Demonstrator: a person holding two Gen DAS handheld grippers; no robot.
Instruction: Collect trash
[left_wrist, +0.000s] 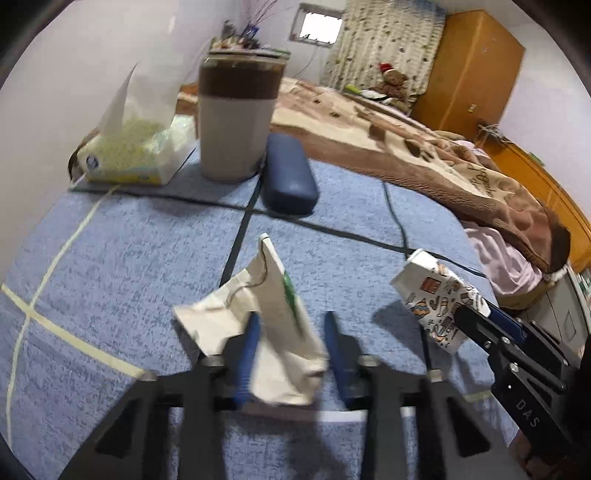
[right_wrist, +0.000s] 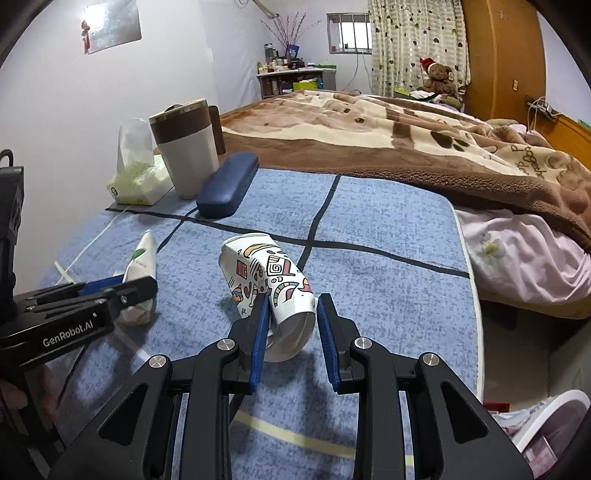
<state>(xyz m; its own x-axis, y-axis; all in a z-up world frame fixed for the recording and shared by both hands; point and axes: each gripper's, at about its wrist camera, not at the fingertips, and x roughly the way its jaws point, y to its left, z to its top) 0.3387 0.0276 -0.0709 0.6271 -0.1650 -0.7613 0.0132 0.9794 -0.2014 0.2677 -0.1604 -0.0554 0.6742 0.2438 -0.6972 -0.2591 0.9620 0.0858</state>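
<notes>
The crushed paper cup (right_wrist: 267, 280), white with colourful drawings, is held above the blue cloth of the counter (right_wrist: 388, 236) by the right gripper (right_wrist: 290, 321), whose jaws are closed on the flattened bottom end of the cup; its open mouth points away from the camera. In the left wrist view the same cup shows at the right edge, partly covered by the black fingers. To the left, the left gripper (left_wrist: 291, 332) has its jaws closed on a crumpled white wrapper (left_wrist: 273, 314) with a green mark, which stands up between the blue pads; the picture is blurred there, so the printing on the wrapper cannot be read. The body of the left gripper carries the words "GenRobot.AI", and on the right gripper the letters "DAS" can be read. Dark lines cross the cloth and pale tape strips lie on its left part. At the far edge of the counter stand a brown-and-grey tumbler (right_wrist: 186, 147) with a lid, a dark blue glasses case (right_wrist: 227, 190) just beside it, and a pack of tissues (right_wrist: 136, 181) with a small round logo too small to read. Behind is a bed with a brown blanket (right_wrist: 406, 140); its writing is cut off, only "togethe" is clear. A teddy bear (right_wrist: 439, 79) sits far back.
</notes>
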